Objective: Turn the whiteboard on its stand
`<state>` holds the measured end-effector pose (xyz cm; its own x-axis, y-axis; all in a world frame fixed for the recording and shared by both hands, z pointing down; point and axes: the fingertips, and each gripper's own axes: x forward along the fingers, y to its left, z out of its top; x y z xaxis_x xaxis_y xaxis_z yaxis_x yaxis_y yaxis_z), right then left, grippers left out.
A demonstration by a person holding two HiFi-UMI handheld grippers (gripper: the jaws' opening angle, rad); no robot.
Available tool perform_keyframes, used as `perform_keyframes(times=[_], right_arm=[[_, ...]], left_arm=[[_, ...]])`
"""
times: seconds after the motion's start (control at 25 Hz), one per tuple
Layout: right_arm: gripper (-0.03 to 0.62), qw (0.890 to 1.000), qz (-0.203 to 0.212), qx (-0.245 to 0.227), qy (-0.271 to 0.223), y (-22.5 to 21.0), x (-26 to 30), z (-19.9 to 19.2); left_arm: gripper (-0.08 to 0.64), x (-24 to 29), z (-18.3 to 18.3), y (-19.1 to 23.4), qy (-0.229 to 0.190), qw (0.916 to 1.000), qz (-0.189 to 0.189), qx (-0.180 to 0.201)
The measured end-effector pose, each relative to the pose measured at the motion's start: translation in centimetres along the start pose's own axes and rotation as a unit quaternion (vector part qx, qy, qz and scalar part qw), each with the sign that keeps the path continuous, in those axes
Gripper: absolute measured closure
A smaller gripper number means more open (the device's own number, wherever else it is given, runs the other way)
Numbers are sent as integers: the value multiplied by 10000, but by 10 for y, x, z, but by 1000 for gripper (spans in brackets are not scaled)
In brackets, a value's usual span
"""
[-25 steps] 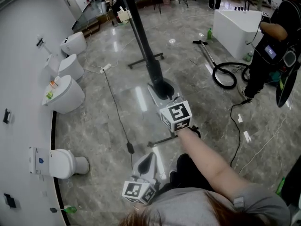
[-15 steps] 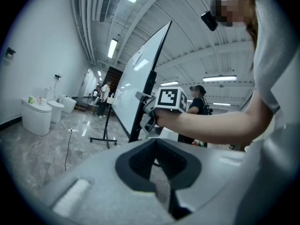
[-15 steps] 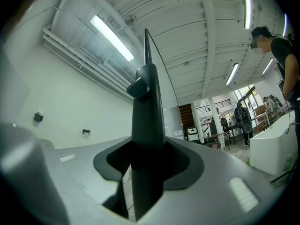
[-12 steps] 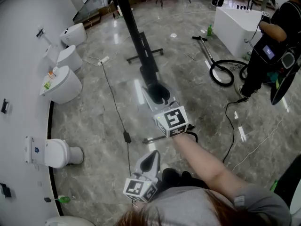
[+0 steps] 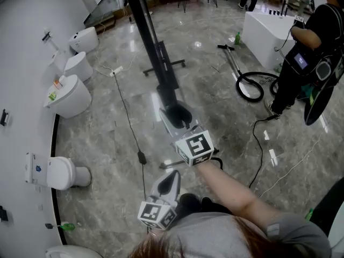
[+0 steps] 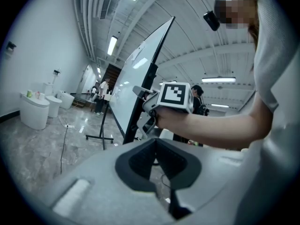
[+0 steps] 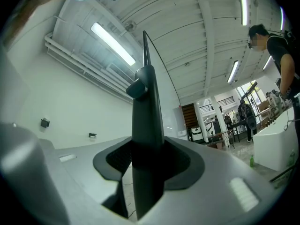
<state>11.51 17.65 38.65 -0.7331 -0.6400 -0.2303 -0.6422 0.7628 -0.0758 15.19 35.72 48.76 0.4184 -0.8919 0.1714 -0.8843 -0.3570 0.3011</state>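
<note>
The whiteboard [image 5: 150,47] shows edge-on in the head view as a long black bar that runs from the top down to my right gripper [image 5: 180,114]. That gripper is shut on the board's black frame [image 7: 147,107], which fills the gap between its pads. From the left gripper view the board's white face [image 6: 136,74] leans on its stand, with the right gripper [image 6: 140,93] clamped to its near edge. The stand's foot [image 5: 164,67] rests on the marble floor. My left gripper [image 5: 171,180] hangs low by my body, shut with nothing in it and apart from the board.
Toilets [image 5: 67,98] line the curved left wall, one more [image 5: 56,173] nearer me. A black cable [image 5: 129,122] crosses the floor left of the stand. A person [image 5: 306,47] stands at right by a white tub [image 5: 266,34], with a coiled hose [image 5: 250,85] and a green bottle [image 5: 237,38].
The right gripper has moved a little left and toward me with the board's edge still in it. The left gripper has shifted slightly along with my body.
</note>
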Motion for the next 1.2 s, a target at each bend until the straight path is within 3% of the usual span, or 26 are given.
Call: perform_keyframes(times=[1.2], right_arm=[[416,9999,146,32,2,24,-75,13]], left_arm=[[563,-26,-22,-64,-161,9998,83,70]])
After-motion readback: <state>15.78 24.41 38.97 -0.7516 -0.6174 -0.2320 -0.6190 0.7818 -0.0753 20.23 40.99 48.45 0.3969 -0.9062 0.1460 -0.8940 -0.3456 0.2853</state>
